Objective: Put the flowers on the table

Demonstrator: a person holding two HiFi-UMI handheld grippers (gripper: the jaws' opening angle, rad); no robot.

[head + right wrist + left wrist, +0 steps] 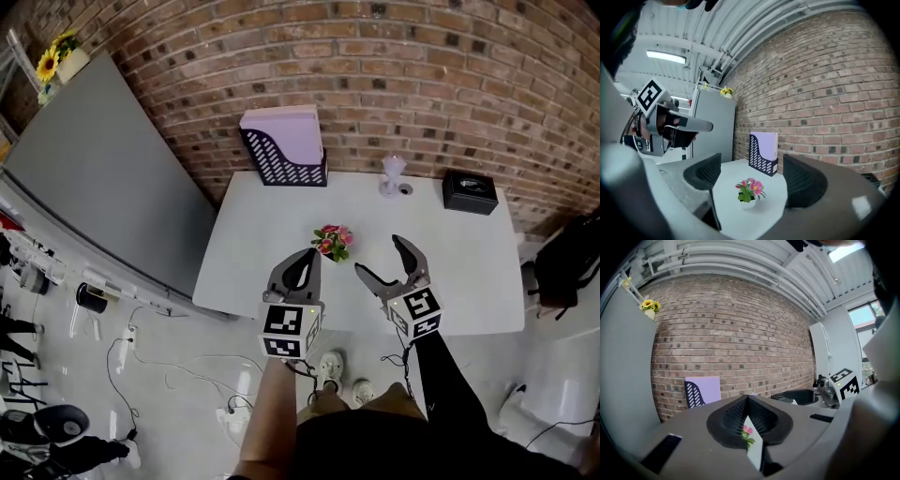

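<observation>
Flowers (334,240) stand mid-way across the surface (469,281), probably nearer the right gripper (379,257) (fingers spread, empty); left gripper (304,257) fingers clenched.

Table (246,253): the surface is bare on every side of the flowers (334,241), which stand alone near the middle. Passage is free from the front, left and right.

Rear edge is occupied. A file holder (284,150) stands at the back left. A small clear vase (393,174) and a black box (470,192) stand at the back right. All three are well apart from the flowers, with the brick wall (375,84) directly behind.

The left gripper (307,255), jaws together, and the right gripper (378,255), jaws apart, hang over the near edge, leaving a gap between them.

A grey panel (94,178) bounds the table's left side.
</observation>
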